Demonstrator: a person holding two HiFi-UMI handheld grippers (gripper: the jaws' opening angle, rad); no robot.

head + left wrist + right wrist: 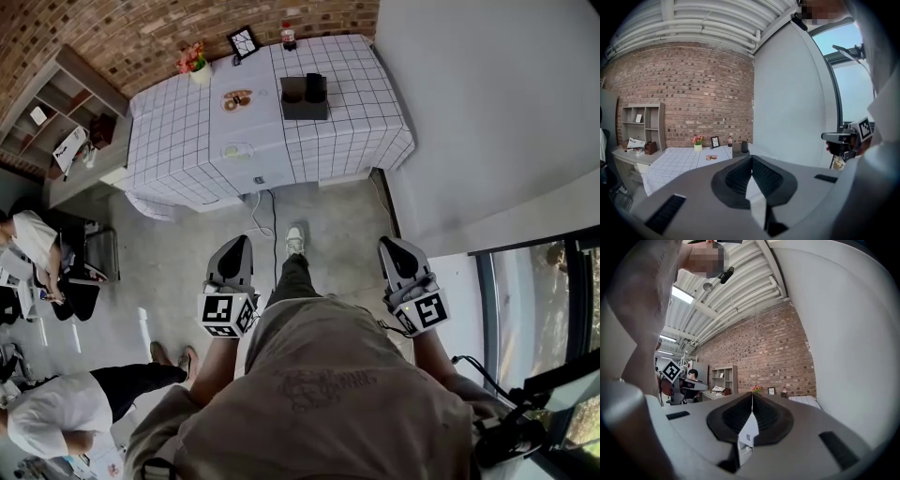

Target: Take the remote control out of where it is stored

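A dark storage box [298, 100] stands on the white grid-cloth table [178, 141], far ahead of me. A black upright item [315, 87], probably the remote control, sticks out of it. The box [737, 149] and the black item [745, 146] show small in the left gripper view. My left gripper [238, 244] and right gripper [390, 246] hang close to my body over the concrete floor, well short of the table. Both are shut with nothing between the jaws, as the left gripper [751, 159] and right gripper [752, 397] show in their own views.
On the table are a flower pot [194, 64], a picture frame [244, 41], a bottle [289, 36] and a plate [236, 98]. A shelf unit [58, 111] stands at the left, a white wall [487, 112] at the right. People [33, 244] sit at the left. A cable [272, 220] lies on the floor.
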